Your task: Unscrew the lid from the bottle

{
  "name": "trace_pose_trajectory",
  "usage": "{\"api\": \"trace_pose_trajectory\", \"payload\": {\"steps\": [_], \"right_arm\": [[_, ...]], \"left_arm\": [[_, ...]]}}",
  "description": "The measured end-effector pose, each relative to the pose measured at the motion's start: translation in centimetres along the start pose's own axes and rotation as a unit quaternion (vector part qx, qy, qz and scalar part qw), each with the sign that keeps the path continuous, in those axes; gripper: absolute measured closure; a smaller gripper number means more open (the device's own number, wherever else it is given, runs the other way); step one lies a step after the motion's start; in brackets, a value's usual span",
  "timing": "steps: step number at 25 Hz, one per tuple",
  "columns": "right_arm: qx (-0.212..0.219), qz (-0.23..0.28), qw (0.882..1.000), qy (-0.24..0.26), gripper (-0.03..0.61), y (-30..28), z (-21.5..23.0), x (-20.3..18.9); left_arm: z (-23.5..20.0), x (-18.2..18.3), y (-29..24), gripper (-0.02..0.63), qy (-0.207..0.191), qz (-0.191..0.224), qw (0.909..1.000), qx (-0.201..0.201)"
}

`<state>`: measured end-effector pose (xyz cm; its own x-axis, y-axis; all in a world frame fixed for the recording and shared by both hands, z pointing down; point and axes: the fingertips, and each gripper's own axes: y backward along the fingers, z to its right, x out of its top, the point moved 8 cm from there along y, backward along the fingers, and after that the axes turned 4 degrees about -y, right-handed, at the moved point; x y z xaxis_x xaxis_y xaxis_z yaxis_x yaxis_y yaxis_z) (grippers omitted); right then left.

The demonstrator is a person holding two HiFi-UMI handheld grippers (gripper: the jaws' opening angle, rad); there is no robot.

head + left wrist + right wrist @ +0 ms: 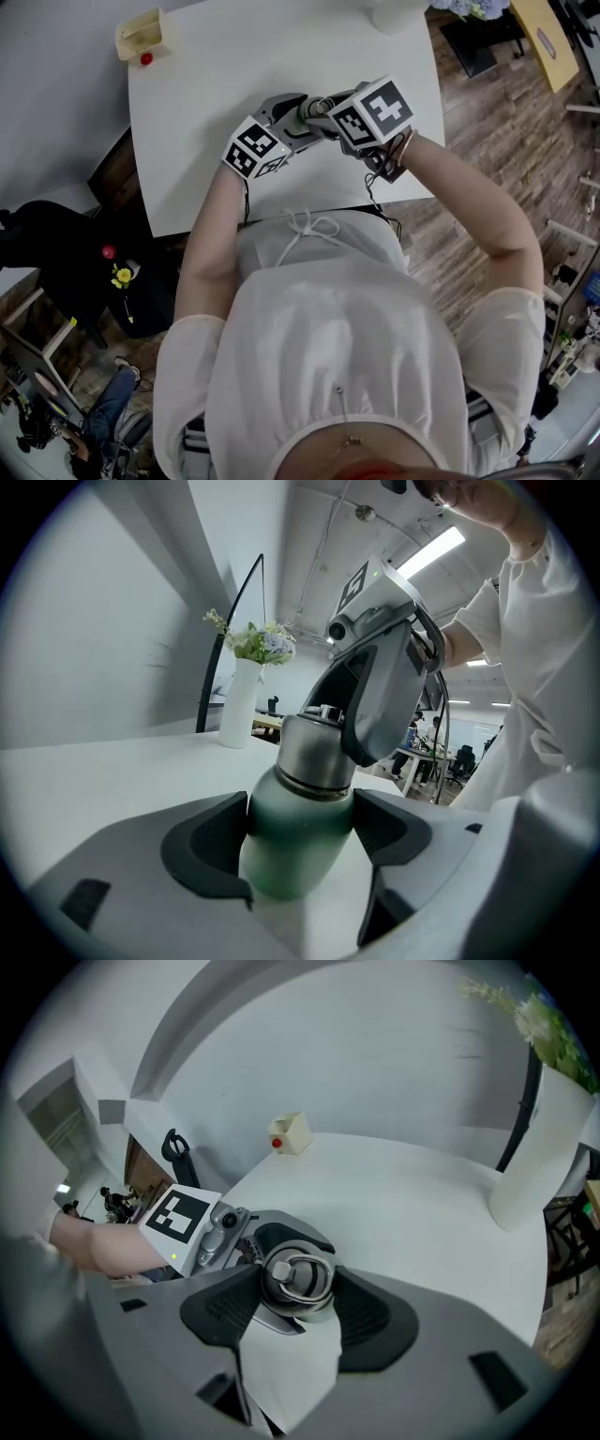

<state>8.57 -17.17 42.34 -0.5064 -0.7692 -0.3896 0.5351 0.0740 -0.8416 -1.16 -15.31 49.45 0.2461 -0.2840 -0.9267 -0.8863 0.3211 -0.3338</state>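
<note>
Bright even light, fisheye-warped edges

White vase (239,705) (flowers (255,641) inside), cream box (142,33).

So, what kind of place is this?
Probably an open-plan office or lab: a plain white table, long ceiling strip lights, and desks with black chairs in the background.

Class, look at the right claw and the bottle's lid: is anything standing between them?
Nothing visible does. The right claw is already closed on the lid, with one jaw pressed against each side. The left claw grips the body of the green bottle beneath the lid.
</note>
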Motion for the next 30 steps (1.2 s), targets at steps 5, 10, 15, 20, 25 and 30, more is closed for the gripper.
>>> {"api": "trace_pose_trajectory", "payload": {"steps": [5,10,15,20,25,30], "right_arm": [[-0.008,-0.028,0.996,0.088,0.325,-0.1,-0.4,0.4],[0.020,-0.066,0.982,0.175,0.327,-0.3,-0.4,1.0],[0.061,-0.119,0.953,0.271,0.328,-0.9,-0.5,1.4],[0.077,-0.182,0.908,0.368,0.328,-1.3,-0.8,2.6],[0.095,-0.229,0.863,0.440,0.328,-1.7,-1.1,3.2],[0.101,-0.231,0.857,0.449,0.330,-1.8,-1.1,3.3]], "left_arm": [[0.0,-0.1,0.0,0.252,-0.002,-0.001,1.0000,-0.002],[0.0,-0.1,0.1,0.252,-0.002,-0.003,1.0000,-0.001],[-0.1,-0.1,-0.1,0.252,-0.001,-0.006,1.0000,-0.001],[-0.2,-0.2,0.0,0.252,0.001,-0.007,1.0000,-0.002],[-0.2,-0.4,-0.1,0.252,0.004,-0.005,1.0000,-0.003],[-0.2,-0.4,-0.1,0.252,0.005,-0.005,1.0000,-0.002]]}}
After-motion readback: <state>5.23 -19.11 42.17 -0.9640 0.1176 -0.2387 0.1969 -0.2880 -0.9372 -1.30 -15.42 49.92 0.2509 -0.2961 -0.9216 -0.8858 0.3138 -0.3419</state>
